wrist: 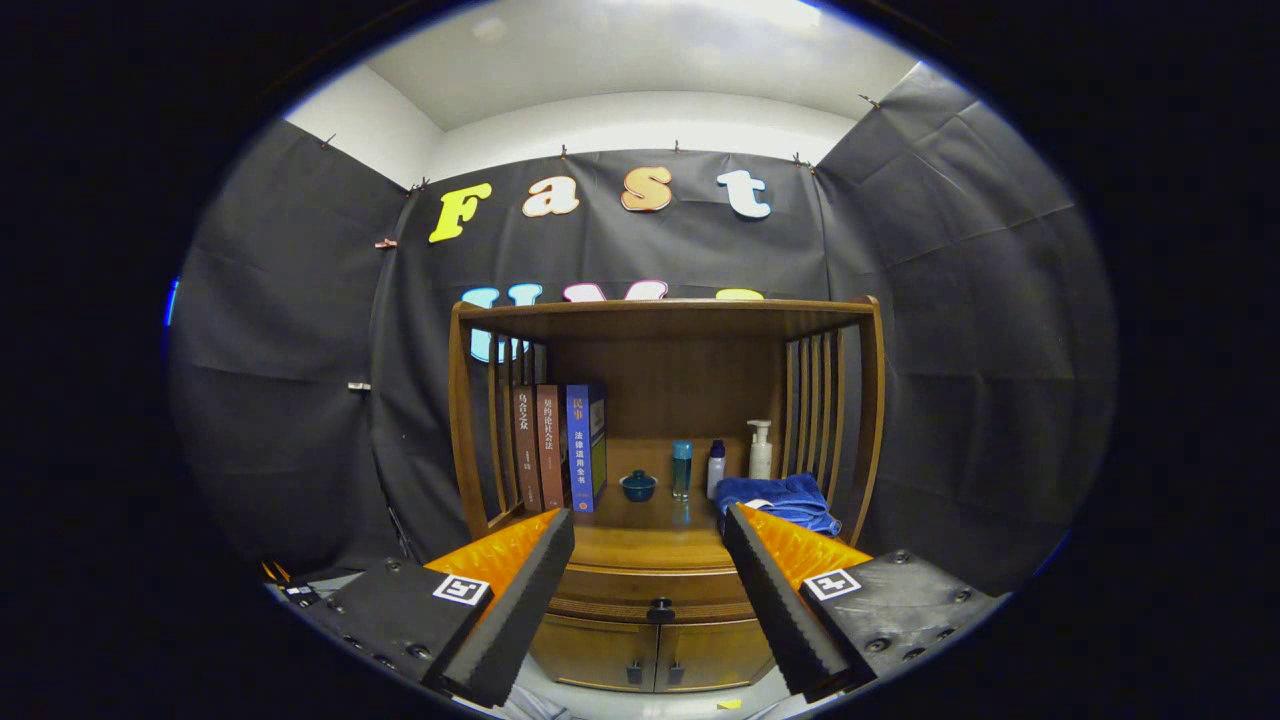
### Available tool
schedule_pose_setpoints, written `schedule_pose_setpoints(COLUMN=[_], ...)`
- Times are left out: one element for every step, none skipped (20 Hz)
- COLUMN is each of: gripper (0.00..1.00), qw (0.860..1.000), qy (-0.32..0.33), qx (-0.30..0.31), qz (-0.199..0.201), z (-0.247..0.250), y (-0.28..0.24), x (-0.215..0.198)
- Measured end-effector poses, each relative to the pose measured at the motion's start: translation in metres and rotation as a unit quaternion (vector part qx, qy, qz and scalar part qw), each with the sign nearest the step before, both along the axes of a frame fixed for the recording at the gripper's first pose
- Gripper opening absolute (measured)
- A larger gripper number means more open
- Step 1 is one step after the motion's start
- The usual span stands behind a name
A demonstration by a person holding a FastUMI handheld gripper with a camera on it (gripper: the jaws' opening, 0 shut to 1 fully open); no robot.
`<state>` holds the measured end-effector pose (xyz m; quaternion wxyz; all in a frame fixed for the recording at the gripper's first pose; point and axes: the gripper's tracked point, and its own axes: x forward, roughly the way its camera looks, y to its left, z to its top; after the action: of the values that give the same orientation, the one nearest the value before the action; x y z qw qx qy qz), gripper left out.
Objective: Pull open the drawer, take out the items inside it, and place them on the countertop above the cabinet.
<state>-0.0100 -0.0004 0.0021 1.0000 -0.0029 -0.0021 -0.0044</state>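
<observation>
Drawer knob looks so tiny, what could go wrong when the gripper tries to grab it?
1. The gripper is open and the drawer knob is small, so the fingers could close beside it and slip off.
2. The countertop already holds a blue towel, a small bowl and bottles, so items set down carelessly might knock the bottles over.

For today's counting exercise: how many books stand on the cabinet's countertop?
3. A brown book, a second brown book touching it, then a blue book, all upright at the left, beyond the open gripper. Others could be hidden.
</observation>
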Motion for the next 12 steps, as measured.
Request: schedule_pose_setpoints(gripper=[0.98,0.98,0.98,0.98,0.98,0.98,0.98,0.98,0.98,0.98,0.98,0.98], qw=[1.0,1.0,1.0,1.0,1.0,1.0,1.0,1.0,1.0,1.0,1.0,0.999], qy=[0.001,0.001,0.002,0.002,0.005,0.009,0.014,0.018,0.02,0.024,0.029,0.035], qx=[-0.001,-0.001,-0.001,-0.002,-0.003,-0.003,-0.003,-0.003,-0.003,-0.003,-0.002,-0.001], qz=[-0.001,-0.002,-0.002,-0.003,-0.003,-0.004,-0.004,-0.005,-0.004,-0.004,-0.005,-0.006], z=[-0.001,-0.002,-0.003,-0.005,-0.008,-0.013,-0.018,-0.024,-0.029,-0.036,-0.043,-0.051], y=[-0.002,-0.002,-0.002,-0.003,-0.002,-0.002,-0.003,-0.003,-0.003,-0.003,-0.003,-0.004], x=[0.001,0.002,0.004,0.005,0.008,0.011,0.014,0.018,0.022,0.027,0.033,0.039])
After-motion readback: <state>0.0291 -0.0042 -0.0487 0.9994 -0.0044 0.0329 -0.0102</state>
